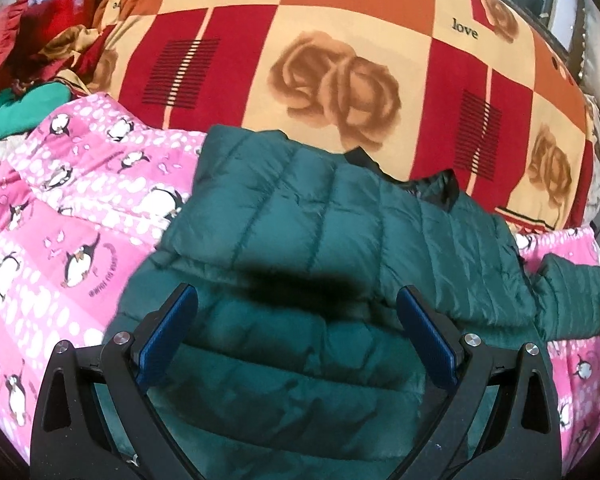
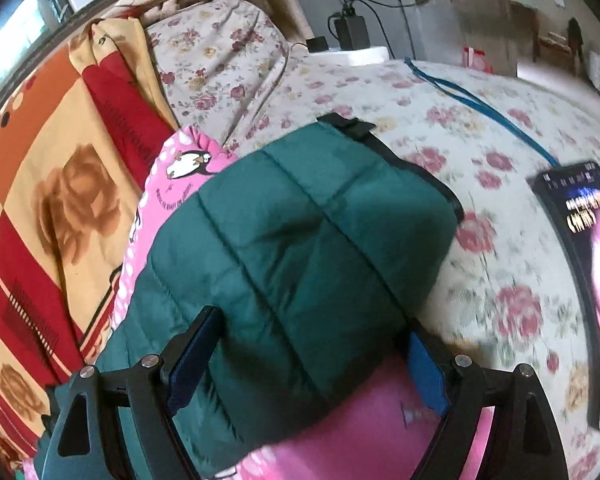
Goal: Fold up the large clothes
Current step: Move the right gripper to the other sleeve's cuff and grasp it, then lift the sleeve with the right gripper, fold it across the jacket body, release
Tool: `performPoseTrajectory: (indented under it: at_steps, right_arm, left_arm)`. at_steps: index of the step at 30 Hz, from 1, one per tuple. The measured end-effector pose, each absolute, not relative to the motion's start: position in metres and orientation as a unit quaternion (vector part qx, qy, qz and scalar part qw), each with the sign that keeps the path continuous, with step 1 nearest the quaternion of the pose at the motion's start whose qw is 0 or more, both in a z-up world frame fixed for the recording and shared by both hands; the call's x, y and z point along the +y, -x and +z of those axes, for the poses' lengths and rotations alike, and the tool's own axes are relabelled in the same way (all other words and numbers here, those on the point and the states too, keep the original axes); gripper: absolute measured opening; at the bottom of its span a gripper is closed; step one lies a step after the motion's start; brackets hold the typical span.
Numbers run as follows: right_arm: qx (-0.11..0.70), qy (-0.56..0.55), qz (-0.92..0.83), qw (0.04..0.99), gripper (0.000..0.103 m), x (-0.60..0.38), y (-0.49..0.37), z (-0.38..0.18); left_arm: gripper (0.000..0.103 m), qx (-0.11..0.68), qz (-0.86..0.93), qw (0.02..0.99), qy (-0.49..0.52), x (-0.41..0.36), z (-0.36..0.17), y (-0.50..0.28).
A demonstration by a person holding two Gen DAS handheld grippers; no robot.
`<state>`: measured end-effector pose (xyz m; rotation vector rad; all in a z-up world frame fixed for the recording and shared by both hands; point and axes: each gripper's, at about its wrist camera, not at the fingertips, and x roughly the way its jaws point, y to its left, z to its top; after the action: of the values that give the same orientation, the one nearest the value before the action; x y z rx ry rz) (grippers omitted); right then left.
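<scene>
A dark green quilted puffer jacket (image 1: 308, 216) lies on a pink penguin-print quilt (image 1: 72, 216) on the bed. In the left wrist view one part is folded over the body and a sleeve (image 1: 576, 300) trails right. My left gripper (image 1: 298, 320) is open, its blue pads wide apart just above the jacket, holding nothing. In the right wrist view a sleeve or end of the jacket (image 2: 300, 240) with a black cuff runs forward between my right gripper's (image 2: 314, 352) open fingers. The pads stand on either side of the fabric without pinching it.
A red, orange and cream rose-print blanket (image 1: 340, 80) lies behind the jacket. Red and green clothes (image 1: 28, 40) are piled at the far left. In the right wrist view a floral sheet (image 2: 480, 184), a lit tablet (image 2: 596, 280) with a blue cable, and chargers at the back.
</scene>
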<state>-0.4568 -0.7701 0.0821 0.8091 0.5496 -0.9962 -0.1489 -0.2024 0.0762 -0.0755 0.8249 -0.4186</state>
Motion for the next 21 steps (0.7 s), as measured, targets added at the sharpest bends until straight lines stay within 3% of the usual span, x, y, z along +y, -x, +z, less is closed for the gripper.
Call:
performPoseTrajectory:
  at_steps: [4,8,14,21]
  right_arm:
    - [0.242,-0.366,-0.459,0.773,0.084,-0.776,0.453,0.082]
    - [0.22,-0.357,-0.449,0.789,0.055,-0.777,0.455,0.085]
    - [0.206,-0.306,-0.445,0.816,0.029,-0.768,0.459,0.105]
    - [0.184,-0.28,-0.397,0.854,0.017,-0.751,0.459,0.135]
  left_arm:
    - [0.1,0.399,-0.193,0.896,0.042,-0.199,0.077,0.142]
    - [0.1,0.402,-0.187,0.895,0.046,-0.196,0.076,0.137]
    - [0.1,0.408,-0.185,0.893,0.043,-0.196,0.07,0.138]
    - [0.1,0.406,-0.186,0.893,0.049,-0.196,0.071,0.14]
